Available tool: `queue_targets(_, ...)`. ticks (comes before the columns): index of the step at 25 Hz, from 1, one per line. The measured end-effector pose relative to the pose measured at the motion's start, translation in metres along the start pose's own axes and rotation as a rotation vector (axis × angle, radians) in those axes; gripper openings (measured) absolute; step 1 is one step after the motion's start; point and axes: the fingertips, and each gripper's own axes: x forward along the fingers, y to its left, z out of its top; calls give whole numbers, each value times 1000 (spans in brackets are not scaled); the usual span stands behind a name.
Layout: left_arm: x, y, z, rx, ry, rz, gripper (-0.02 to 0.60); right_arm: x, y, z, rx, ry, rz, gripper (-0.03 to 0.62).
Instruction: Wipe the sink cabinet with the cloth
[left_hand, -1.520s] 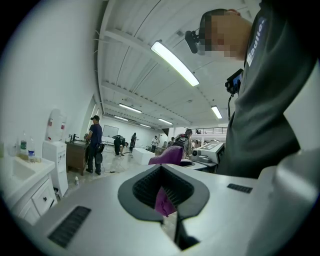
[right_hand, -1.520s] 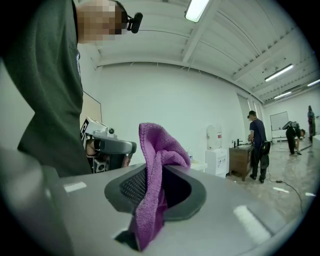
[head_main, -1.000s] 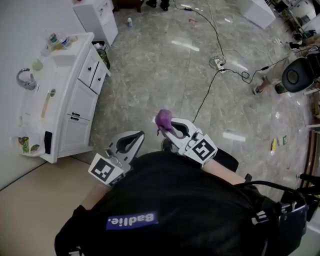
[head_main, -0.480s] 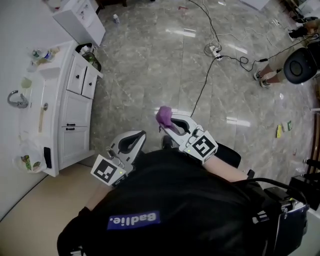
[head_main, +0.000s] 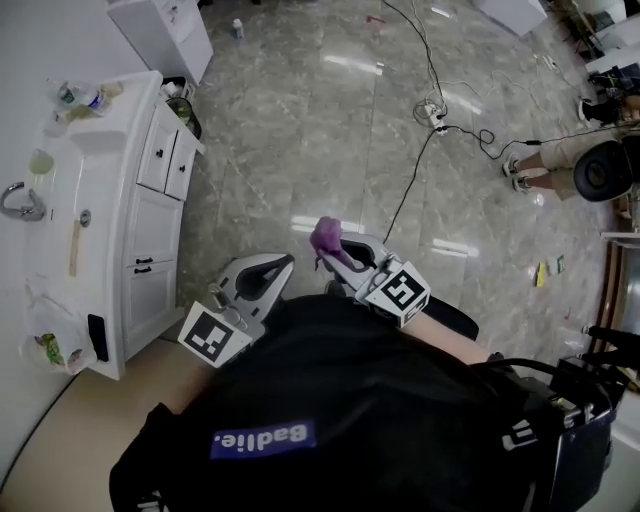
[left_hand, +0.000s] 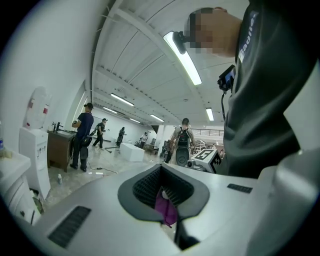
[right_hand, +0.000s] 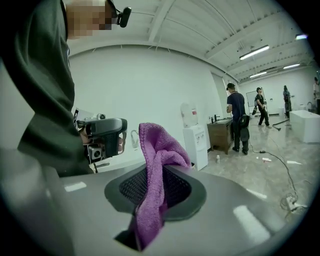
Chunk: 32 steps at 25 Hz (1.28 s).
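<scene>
The white sink cabinet (head_main: 150, 230) stands at the left of the head view, with a faucet (head_main: 20, 200) on its top. My right gripper (head_main: 345, 255) is held close to my body, well to the right of the cabinet, shut on a purple cloth (head_main: 325, 235). In the right gripper view the cloth (right_hand: 157, 170) stands up out of the closed jaws and hangs down between them. My left gripper (head_main: 262, 280) is beside it, jaws together and holding nothing. A bit of purple shows through its jaw opening in the left gripper view.
Cables and a power strip (head_main: 435, 120) lie on the marble floor ahead. A white unit (head_main: 165, 30) and a small bin (head_main: 185, 110) sit beyond the cabinet's far end. Bottles (head_main: 80, 97) stand on the countertop. A person (head_main: 560, 155) is at the far right.
The head view has shifted, so the cabinet now sits further left and more square-on. Both grippers stay close to my body, and the right keeps its grip on the cloth.
</scene>
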Motion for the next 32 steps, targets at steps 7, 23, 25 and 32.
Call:
queue_targets(7, -72, 111, 25, -6, -24, -12, 0, 120, 5, 46, -1, 21, -47, 71)
queue_targets(23, -100, 255, 26, -19, -36, 196, 0, 301, -49, 67, -23, 46, 124, 71)
queue_targets(25, -94, 268, 23, -21, -44, 244, 0, 321, -66, 62, -19, 50, 159, 71)
queue_targets(32, -57, 326, -1, 0, -48, 402, 0, 388, -140, 29, -36, 71, 233, 71)
